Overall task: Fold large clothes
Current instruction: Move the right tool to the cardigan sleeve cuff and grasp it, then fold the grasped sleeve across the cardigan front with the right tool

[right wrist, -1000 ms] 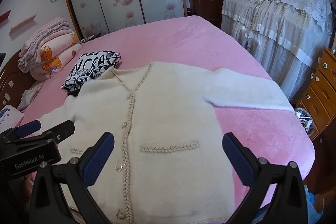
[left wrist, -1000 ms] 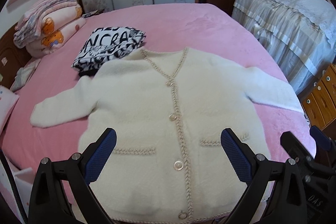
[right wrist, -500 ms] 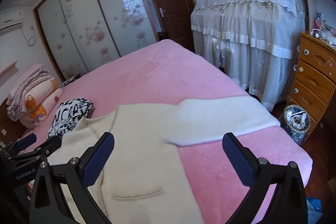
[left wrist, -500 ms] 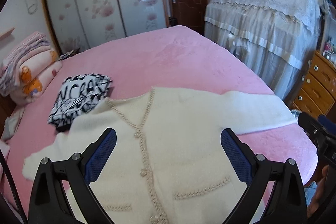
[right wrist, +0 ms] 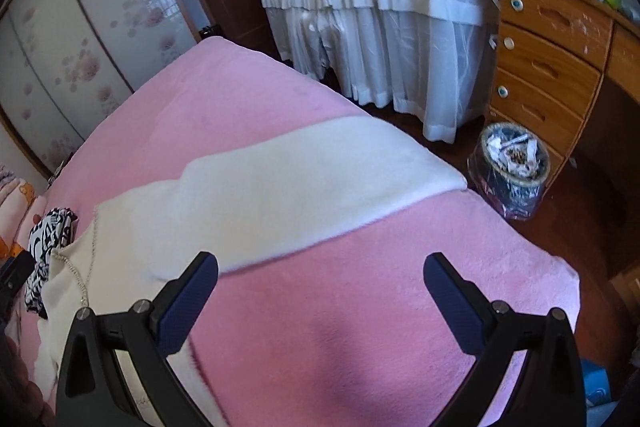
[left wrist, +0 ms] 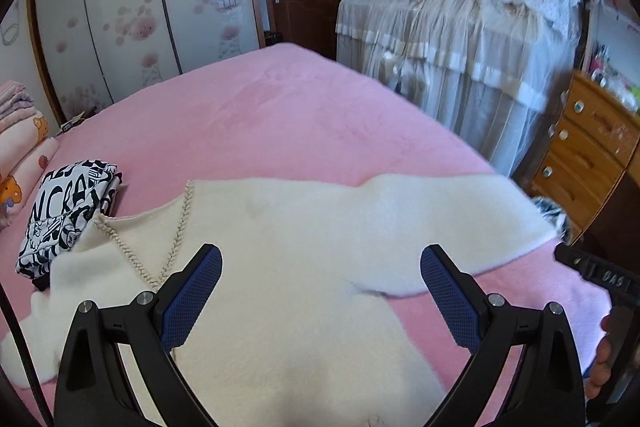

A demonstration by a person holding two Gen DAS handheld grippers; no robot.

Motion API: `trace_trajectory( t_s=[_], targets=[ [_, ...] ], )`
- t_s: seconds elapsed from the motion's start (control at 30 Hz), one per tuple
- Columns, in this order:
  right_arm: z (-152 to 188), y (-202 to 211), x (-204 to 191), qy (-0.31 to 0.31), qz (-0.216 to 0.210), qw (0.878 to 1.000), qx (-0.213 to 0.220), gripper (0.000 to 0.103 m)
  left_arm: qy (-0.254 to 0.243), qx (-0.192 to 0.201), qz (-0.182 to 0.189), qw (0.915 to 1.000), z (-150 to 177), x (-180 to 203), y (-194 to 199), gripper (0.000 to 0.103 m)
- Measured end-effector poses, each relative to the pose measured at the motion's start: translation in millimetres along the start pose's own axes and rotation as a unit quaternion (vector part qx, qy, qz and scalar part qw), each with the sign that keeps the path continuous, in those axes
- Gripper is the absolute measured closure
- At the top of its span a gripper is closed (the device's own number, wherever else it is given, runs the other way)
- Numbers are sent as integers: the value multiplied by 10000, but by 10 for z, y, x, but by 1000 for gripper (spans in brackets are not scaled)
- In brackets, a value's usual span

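Note:
A cream fleece cardigan [left wrist: 304, 267] with braided trim lies flat, front up, on the pink bed [left wrist: 256, 115]. Its right sleeve [right wrist: 320, 171] stretches toward the bed's right edge. My left gripper [left wrist: 320, 291] hangs open over the cardigan's chest, holding nothing. My right gripper [right wrist: 320, 299] is open over bare pink cover, just in front of the sleeve, with nothing between its fingers. Part of the right gripper's body and a hand show at the right edge of the left wrist view.
A folded black-and-white printed garment [left wrist: 64, 211] lies left of the cardigan's collar. Stacked blankets [left wrist: 20, 143] sit at far left. A lace-draped piece of furniture [right wrist: 380, 19], a wooden dresser [right wrist: 552, 59] and a waste basket [right wrist: 512, 163] stand right of the bed.
Both grippers have swung to the right, from over the cardigan's lower front toward its right sleeve and the bed's right edge. Both stayed open.

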State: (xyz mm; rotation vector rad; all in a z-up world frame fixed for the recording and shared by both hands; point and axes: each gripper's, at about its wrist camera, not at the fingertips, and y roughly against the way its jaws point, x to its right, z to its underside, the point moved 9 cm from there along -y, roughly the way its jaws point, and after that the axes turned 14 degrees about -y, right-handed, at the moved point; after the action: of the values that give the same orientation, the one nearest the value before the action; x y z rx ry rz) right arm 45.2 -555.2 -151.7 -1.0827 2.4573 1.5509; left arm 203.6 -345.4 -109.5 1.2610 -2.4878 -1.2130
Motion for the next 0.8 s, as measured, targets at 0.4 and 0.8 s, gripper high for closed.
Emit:
trace_trajectory(
  t_s=[0.4,0.8],
  targets=[
    [-187,-969,494,-1031,12,9932,-549,8,242,-847,235,9958,221,212,-969,8],
    [-560,-985,246,-907,101,9958,44,92,210,-655,395,9968,194,0,-684,8]
  ],
)
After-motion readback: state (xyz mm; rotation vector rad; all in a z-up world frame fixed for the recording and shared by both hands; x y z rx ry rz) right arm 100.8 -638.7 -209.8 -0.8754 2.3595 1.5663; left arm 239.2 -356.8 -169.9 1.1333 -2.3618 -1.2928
